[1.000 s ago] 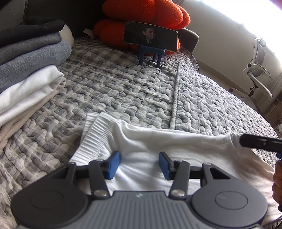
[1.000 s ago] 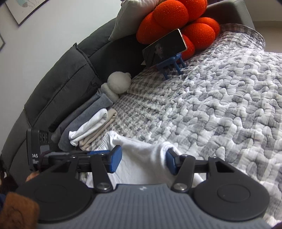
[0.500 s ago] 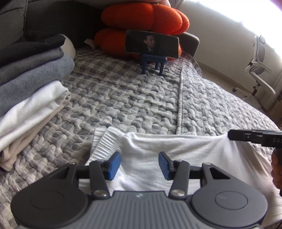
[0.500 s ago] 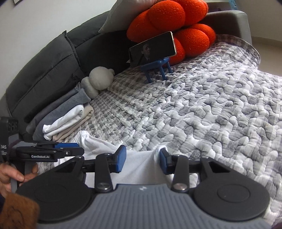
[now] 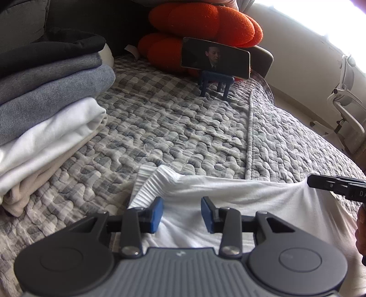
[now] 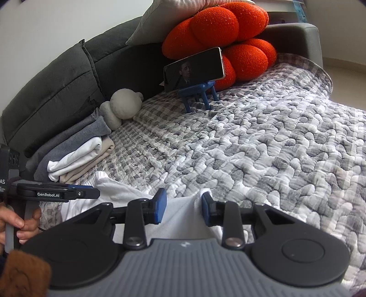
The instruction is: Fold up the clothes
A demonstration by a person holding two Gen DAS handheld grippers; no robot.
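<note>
A white garment (image 5: pixel 228 196) lies stretched across the grey quilt (image 5: pixel 171 125), its ribbed hem (image 5: pixel 148 185) at the left end. My left gripper (image 5: pixel 181 214) hovers low over that end, open, with white cloth showing between its blue pads. In the right wrist view it shows side-on at the left (image 6: pixel 96 194), held by a hand (image 6: pixel 25 221). My right gripper (image 6: pixel 183 210) is open at the other end, with the garment (image 6: pixel 119 189) bunched up between its fingers and touching the right pad. Seen from the left wrist, the cloth tents up toward the right gripper (image 5: pixel 311 182).
A stack of folded clothes (image 5: pixel 45 114) sits at the left by the dark sofa back. A phone on a blue stand (image 5: pixel 215 58) leans against orange cushions (image 5: pixel 201 20). A pale plush toy (image 6: pixel 123 107) lies behind the stack. An office chair (image 5: pixel 345 102) stands past the bed's right edge.
Both grippers have narrowed, the right one more. Both have moved forward and lower over the garment, and its far edge is pulled straighter between them.
</note>
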